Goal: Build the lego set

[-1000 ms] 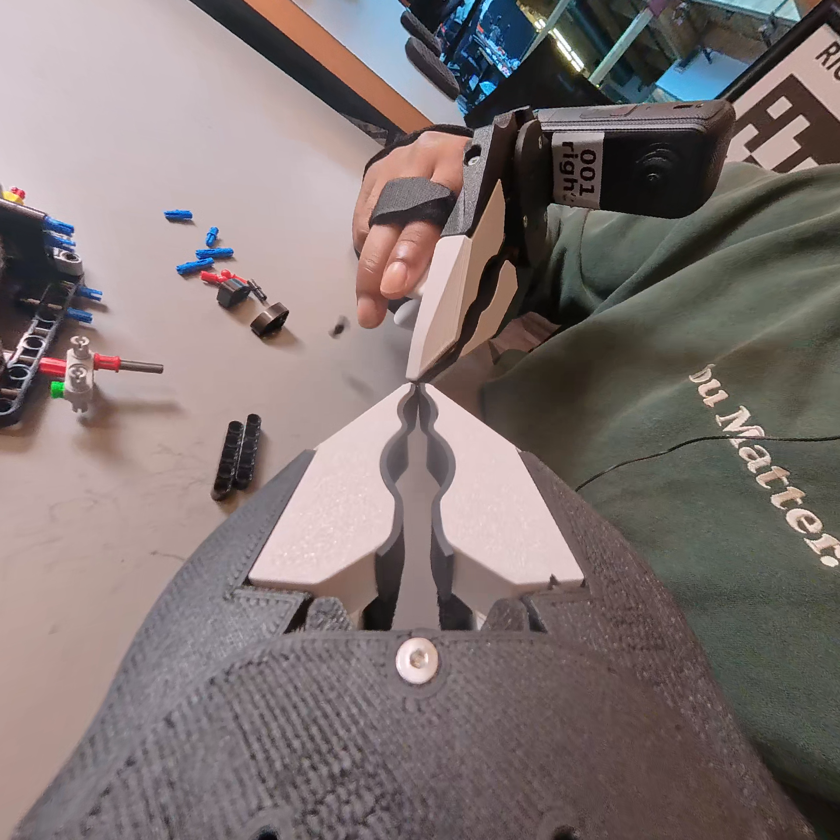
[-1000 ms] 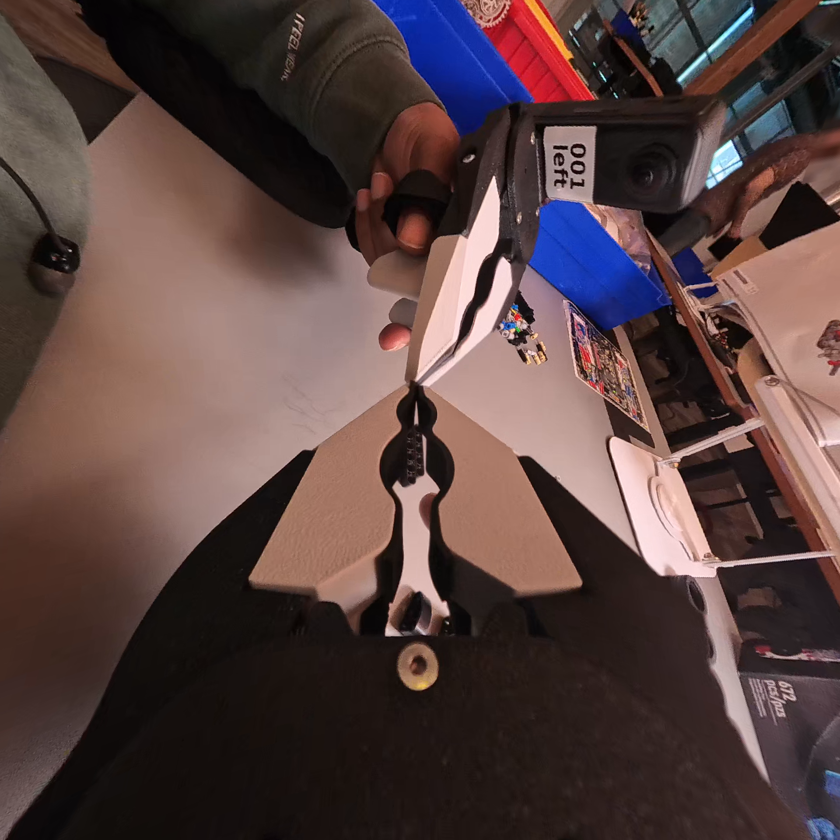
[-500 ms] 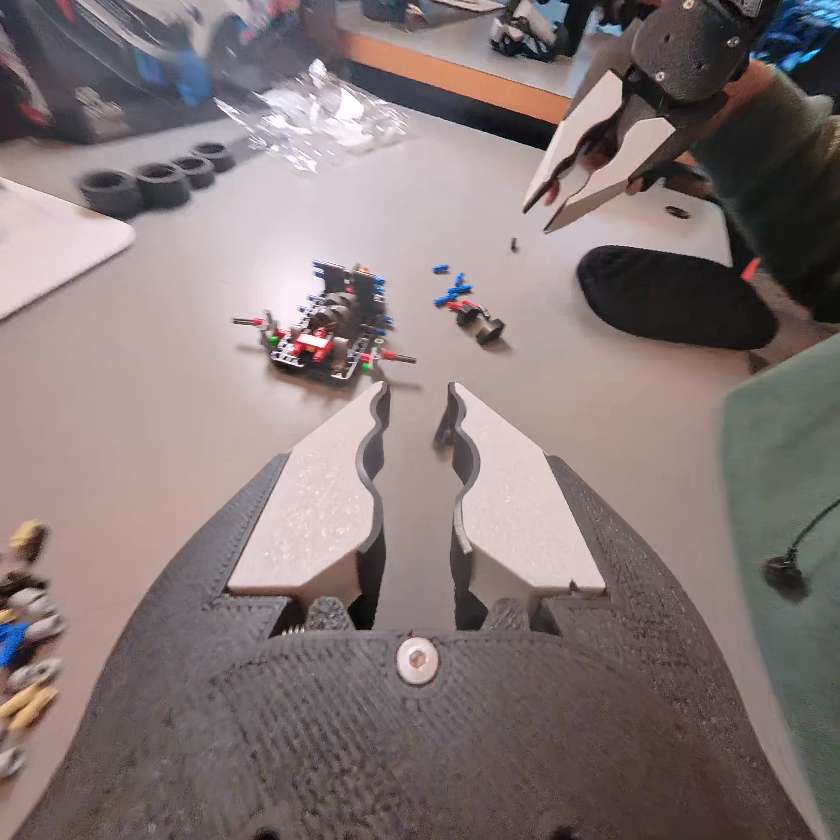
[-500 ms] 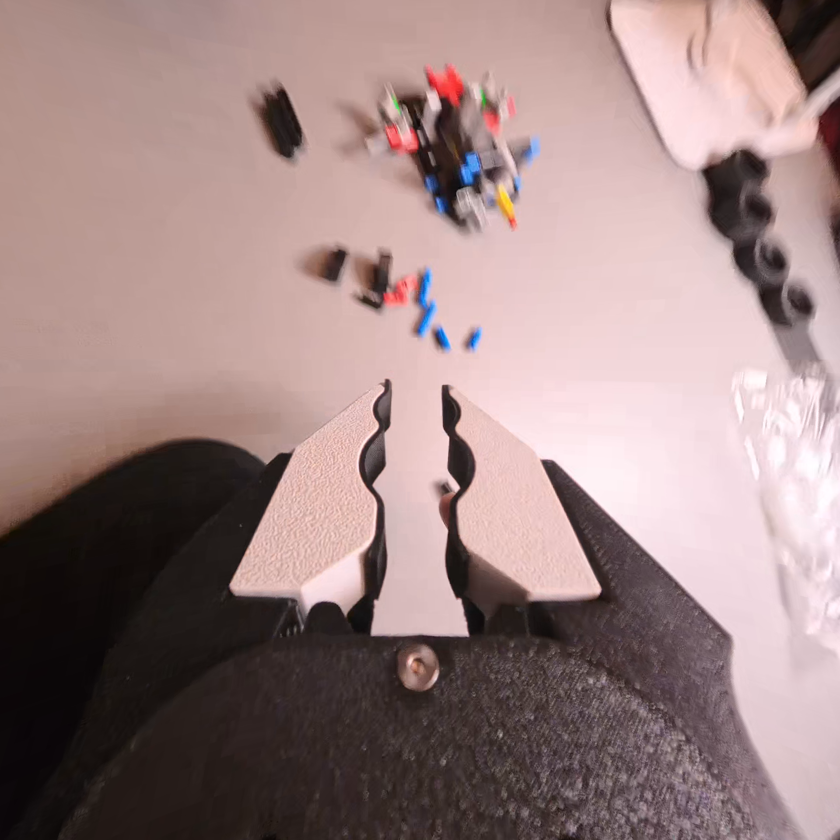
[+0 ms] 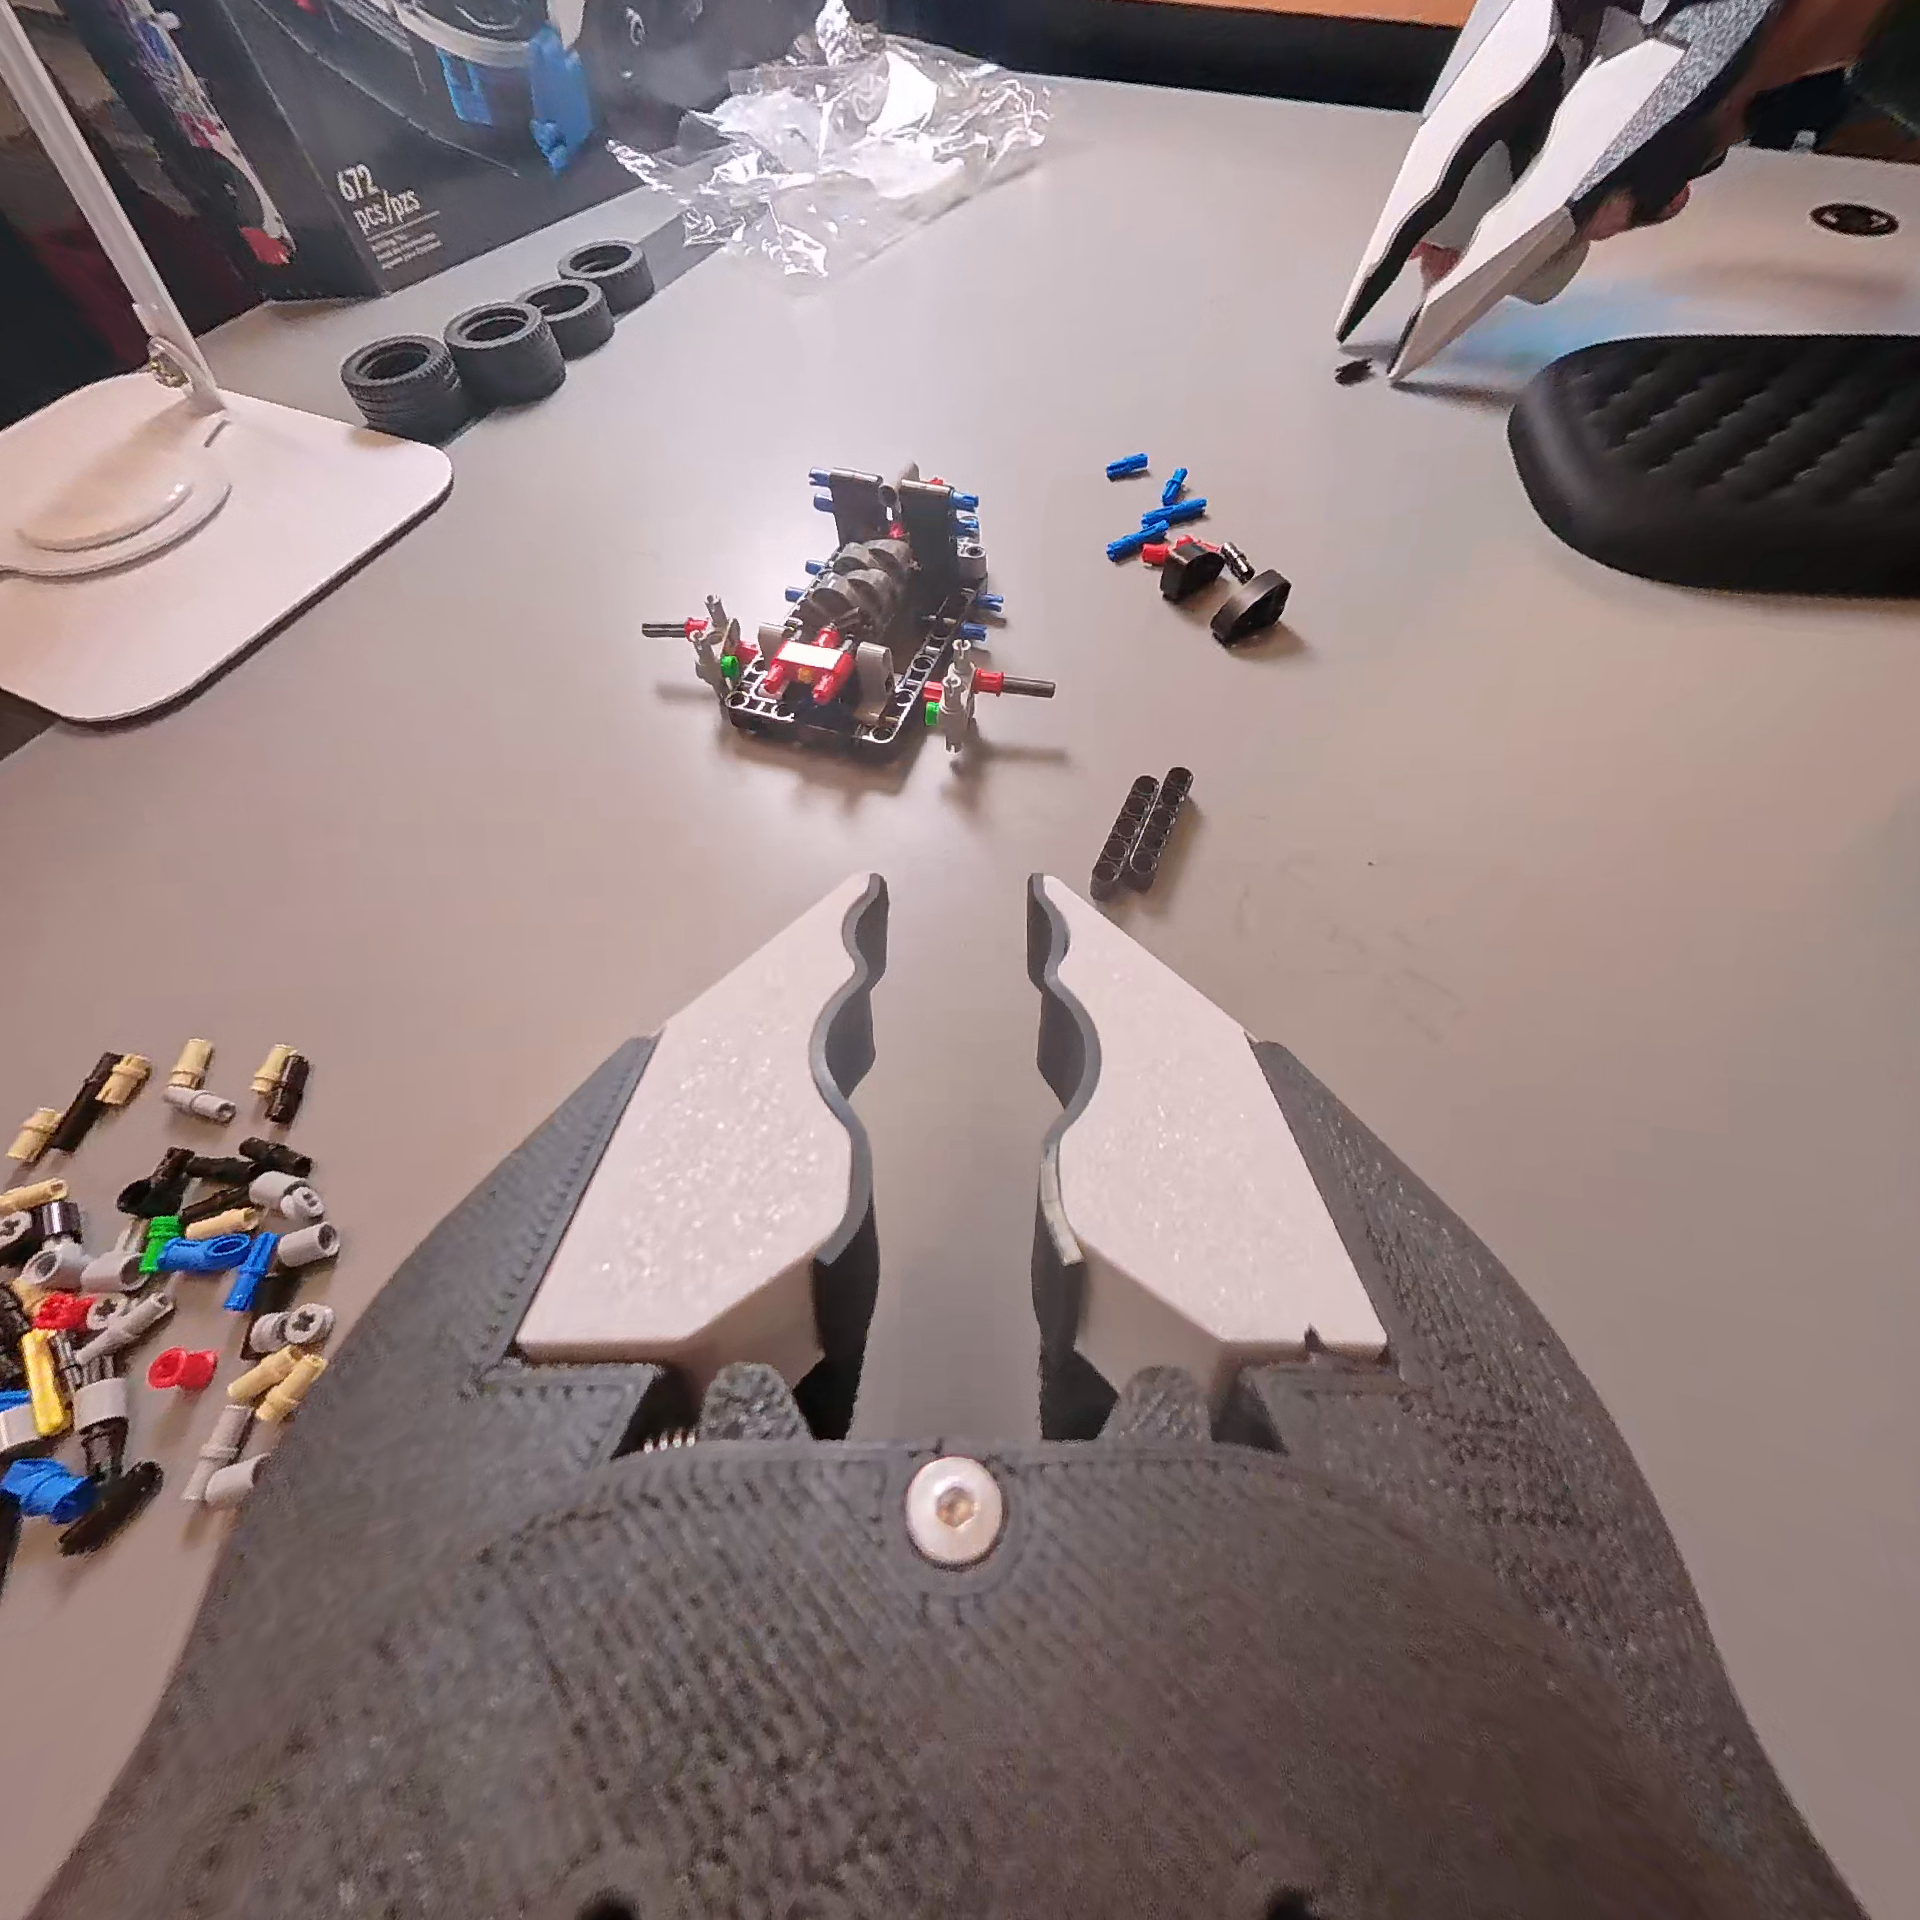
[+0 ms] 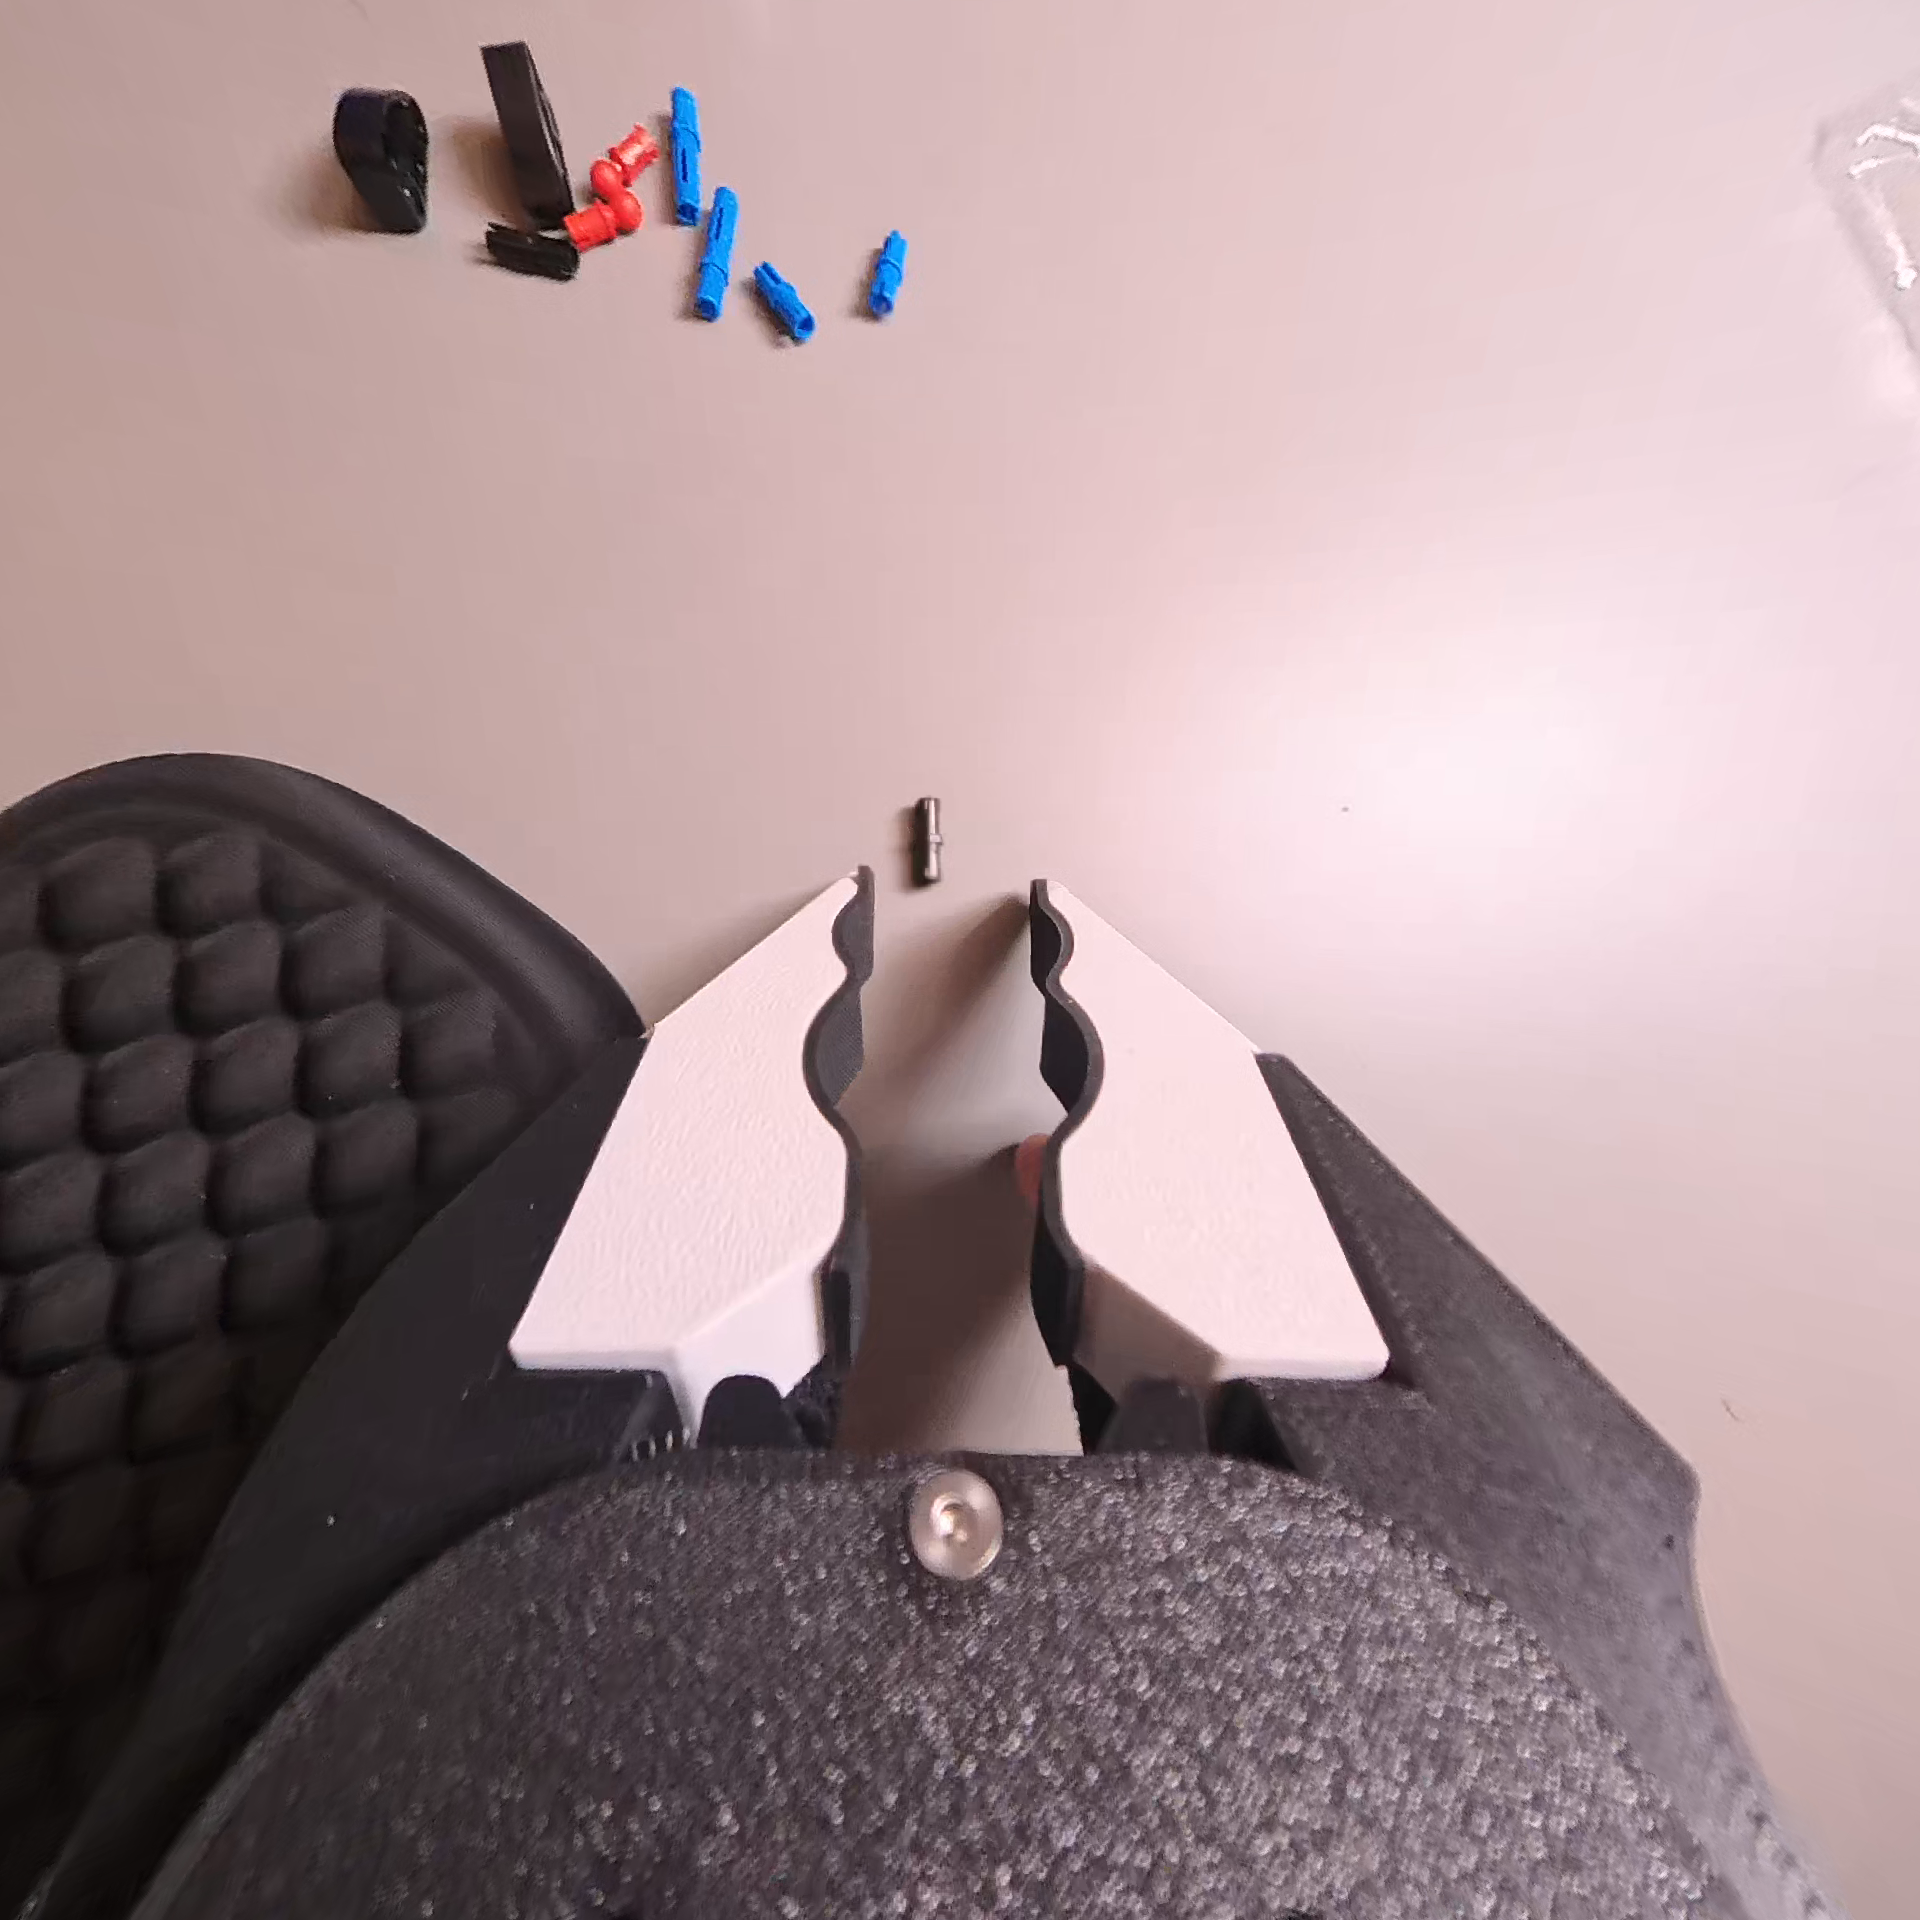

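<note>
1. The left tool [image 5: 956,904] is hovering over the grey tabletop [image 5: 416,883] with its jaws parted and nothing between them.
2. The right tool [image 6: 948,891] is pointing down at the tabletop, jaws spread and gripping nothing; a small black pin [image 6: 928,842] is lying just beyond its tips.
3. The partly built lego chassis [image 5: 862,623] is sitting mid-tabletop ahead of the left tool, with two black beams [image 5: 1141,833] lying side by side near it.
4. Blue pins [image 6: 717,255], red connectors [image 6: 608,197] and black pieces [image 6: 382,158] are lying scattered beyond the right tool.
5. A black wrist pad [image 6: 187,1091] is lying beside the right tool.
6. Four tyres [image 5: 499,332] are standing in a row, and loose sorted parts [image 5: 156,1247] are lying at the left.
</note>
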